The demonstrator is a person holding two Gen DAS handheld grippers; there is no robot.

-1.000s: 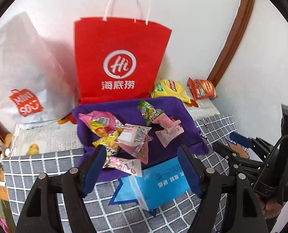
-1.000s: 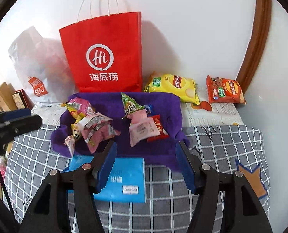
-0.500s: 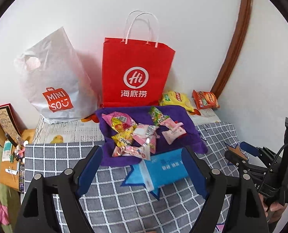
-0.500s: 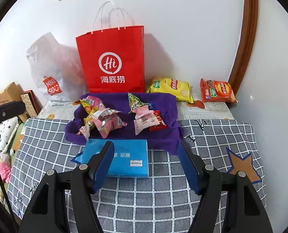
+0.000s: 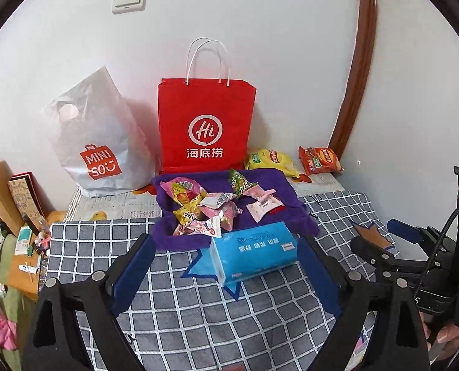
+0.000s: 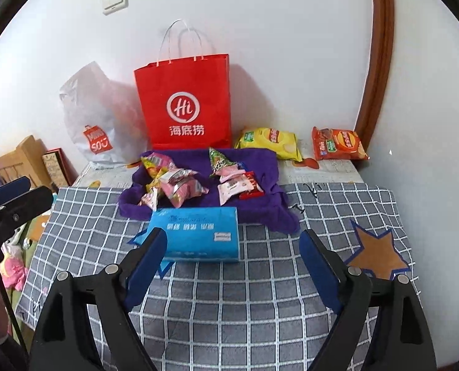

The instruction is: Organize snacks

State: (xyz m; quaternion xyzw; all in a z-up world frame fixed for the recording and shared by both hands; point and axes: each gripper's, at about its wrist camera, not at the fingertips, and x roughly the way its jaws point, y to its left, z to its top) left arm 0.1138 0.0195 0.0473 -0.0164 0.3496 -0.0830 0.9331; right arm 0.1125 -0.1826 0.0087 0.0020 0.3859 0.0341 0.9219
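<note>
While freshly spread and empty — left tongs, right tongs — above blue tissue pack.

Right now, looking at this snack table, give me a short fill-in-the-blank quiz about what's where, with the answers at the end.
1. The small snack packets lie on a ____ cloth.
2. The yellow chip bag lies beside an ____ chip bag.
3. The blue tissue pack rests on the ____ tablecloth.
4. The bag with white handles standing against the wall is ____.

Answers: purple; orange; checked; red
</note>
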